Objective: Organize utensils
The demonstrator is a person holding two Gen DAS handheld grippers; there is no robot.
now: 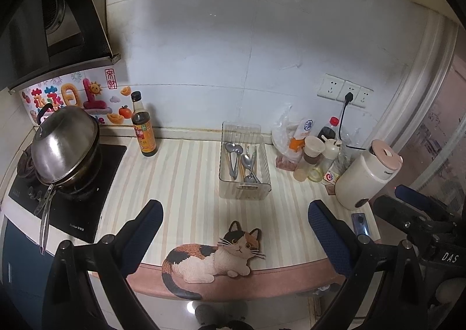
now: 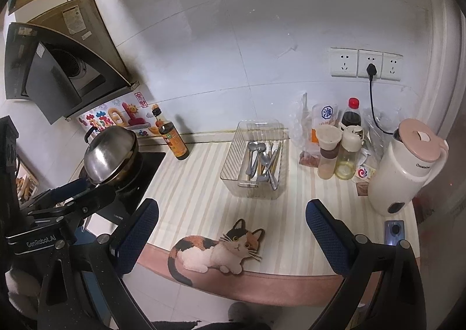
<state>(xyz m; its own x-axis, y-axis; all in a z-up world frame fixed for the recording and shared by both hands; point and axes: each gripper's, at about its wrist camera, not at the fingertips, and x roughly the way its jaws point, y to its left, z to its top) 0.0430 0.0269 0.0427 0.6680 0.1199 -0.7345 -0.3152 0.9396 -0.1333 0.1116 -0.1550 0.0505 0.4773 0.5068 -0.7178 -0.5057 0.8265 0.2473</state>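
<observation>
Both tools are held above the counter's front edge, each with its jaws spread wide and nothing between them: the left gripper [image 1: 235, 231] and the right gripper [image 2: 232, 228]. Beyond the cat-shaped mat [image 2: 217, 248] stands the clear plastic bin [image 2: 233, 161], where the spoons and chopsticks [image 2: 263, 162] lie together.

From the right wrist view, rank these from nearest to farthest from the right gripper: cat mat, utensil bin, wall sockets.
1. Cat mat: at the counter's front edge, just ahead of the open right gripper, between its fingers.
2. Utensil bin: mid-counter, straight ahead beyond the mat, holding spoons and chopsticks.
3. Wall sockets: on the back wall, up and to the right, above the bottles.
</observation>
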